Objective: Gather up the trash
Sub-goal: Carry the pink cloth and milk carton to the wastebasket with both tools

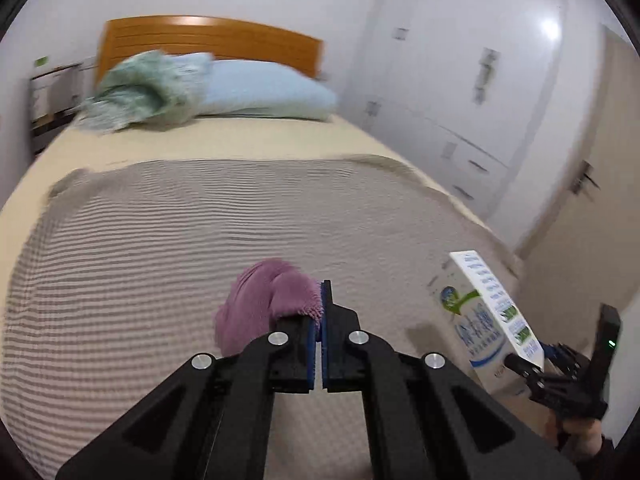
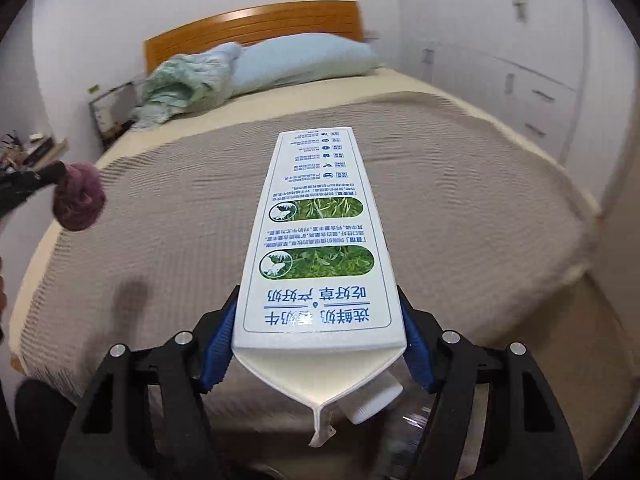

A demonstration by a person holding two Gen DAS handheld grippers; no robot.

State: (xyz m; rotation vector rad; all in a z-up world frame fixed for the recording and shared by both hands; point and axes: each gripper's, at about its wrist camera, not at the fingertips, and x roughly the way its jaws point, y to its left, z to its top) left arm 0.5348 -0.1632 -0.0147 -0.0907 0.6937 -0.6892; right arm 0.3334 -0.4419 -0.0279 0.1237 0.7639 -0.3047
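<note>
My left gripper (image 1: 322, 300) is shut on a fluffy purple cloth (image 1: 256, 308), which bunches out to the left of its tips above the bed. In the right wrist view that cloth (image 2: 78, 196) hangs as a ball from the left gripper (image 2: 48, 174) at the far left edge. My right gripper (image 2: 318, 312) is shut on a white milk carton (image 2: 316, 220) with green and blue print. Its blue pads (image 2: 218, 344) press on both sides near the gabled top, and the white cap points down. From the left wrist, the carton (image 1: 484, 320) is at the lower right, tilted, in the right gripper (image 1: 532, 364).
Both grippers are above a bed with a grey striped blanket (image 1: 200, 220) over a beige sheet. A blue pillow (image 1: 264, 92) and a crumpled green cloth (image 1: 140, 96) lie by the wooden headboard (image 1: 208, 40). White wardrobe doors (image 1: 460, 80) stand to the right, a bedside cabinet (image 2: 112, 112) to the left.
</note>
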